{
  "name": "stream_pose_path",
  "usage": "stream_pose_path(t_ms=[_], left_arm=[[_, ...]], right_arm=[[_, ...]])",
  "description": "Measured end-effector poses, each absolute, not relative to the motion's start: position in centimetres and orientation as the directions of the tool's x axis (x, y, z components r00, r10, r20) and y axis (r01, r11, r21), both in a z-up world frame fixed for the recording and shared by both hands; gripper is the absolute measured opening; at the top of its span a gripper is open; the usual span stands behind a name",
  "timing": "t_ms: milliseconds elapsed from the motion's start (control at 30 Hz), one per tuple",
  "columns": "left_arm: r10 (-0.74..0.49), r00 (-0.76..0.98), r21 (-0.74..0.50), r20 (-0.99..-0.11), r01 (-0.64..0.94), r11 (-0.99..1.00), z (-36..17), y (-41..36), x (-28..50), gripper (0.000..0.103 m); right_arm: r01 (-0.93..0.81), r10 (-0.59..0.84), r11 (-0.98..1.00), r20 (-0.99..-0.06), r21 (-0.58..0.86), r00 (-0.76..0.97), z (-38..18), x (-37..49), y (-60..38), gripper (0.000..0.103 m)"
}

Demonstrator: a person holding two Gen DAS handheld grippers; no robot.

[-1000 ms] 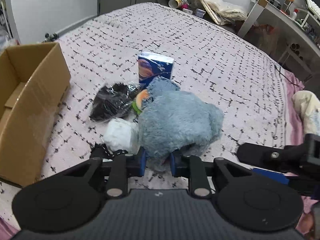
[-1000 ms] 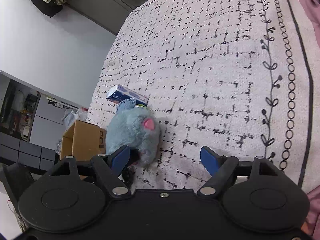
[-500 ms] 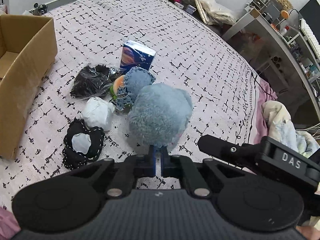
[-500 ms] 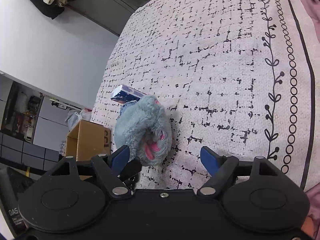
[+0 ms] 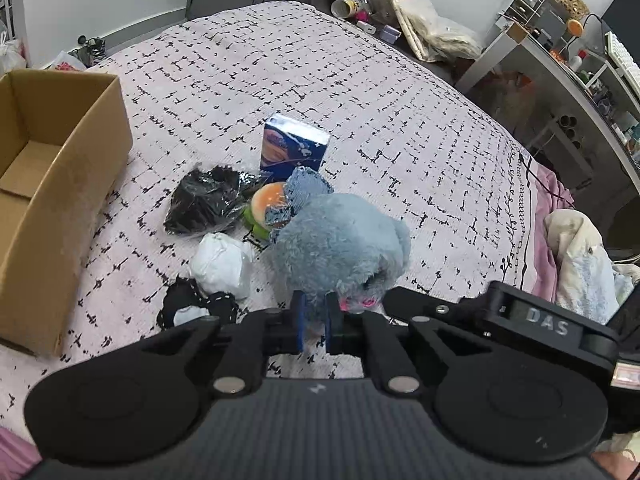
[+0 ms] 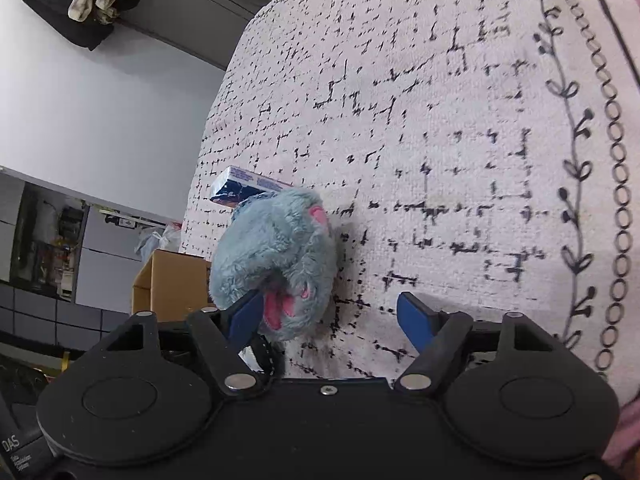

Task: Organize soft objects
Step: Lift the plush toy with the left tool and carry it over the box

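The left claw (image 5: pixel 316 326) is clenched on a pinch of fur at the near edge of the grey-blue plush toy (image 5: pixel 340 248), which sits on the bed (image 5: pixel 400 128) among a small heap of soft things. The grip takes only a thin fold of pile, not the body. If the toy is lifted by that tuft, it may swing, sag and slip free before it reaches the cardboard box (image 5: pixel 52 184) that stands well apart to the left.

The right claw (image 6: pixel 332 316) is closing, with its left pad against the toy's side near the pink feet and its right pad out over bare bedspread, so nothing is pressed between them yet. If it shuts where it is, it may catch only a foot or close on nothing, or shove the toy sideways against the left claw's hold.

The toy leans against a denim piece (image 5: pixel 304 192) and an orange-and-green ball (image 5: pixel 266 208), with a white bundle (image 5: pixel 222 264) and a black pouch (image 5: pixel 196 308) just beside it. A careless lift could drag or roll these neighbours. The black plastic packet (image 5: pixel 208 204) and the blue box (image 5: pixel 294 150) behind look safer, being a little further off.
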State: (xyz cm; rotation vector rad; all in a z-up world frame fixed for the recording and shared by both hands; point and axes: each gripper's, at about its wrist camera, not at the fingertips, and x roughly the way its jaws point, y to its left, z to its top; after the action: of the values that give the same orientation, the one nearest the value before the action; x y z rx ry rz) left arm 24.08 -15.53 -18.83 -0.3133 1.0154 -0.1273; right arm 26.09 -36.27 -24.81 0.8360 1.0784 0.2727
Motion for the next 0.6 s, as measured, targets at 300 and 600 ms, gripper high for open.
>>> stream_pose_path(t_ms=[300,600], left_arm=[[-0.267,0.541,-0.326,-0.797,-0.013,0.945,-17.9,-16.0,24.6,0.03],[-0.241,0.573,-0.294,-0.783,0.001,0.956,-18.9,-16.8,26.1,0.043]], right_arm=[[0.233,0.595,0.626,-0.649,0.744,0.474,-26.5,27.5,-35.6,0.037],[0.23,0.617,0.568,-0.594,0.79,0.515,-26.3,27.6,-36.1,0.012]])
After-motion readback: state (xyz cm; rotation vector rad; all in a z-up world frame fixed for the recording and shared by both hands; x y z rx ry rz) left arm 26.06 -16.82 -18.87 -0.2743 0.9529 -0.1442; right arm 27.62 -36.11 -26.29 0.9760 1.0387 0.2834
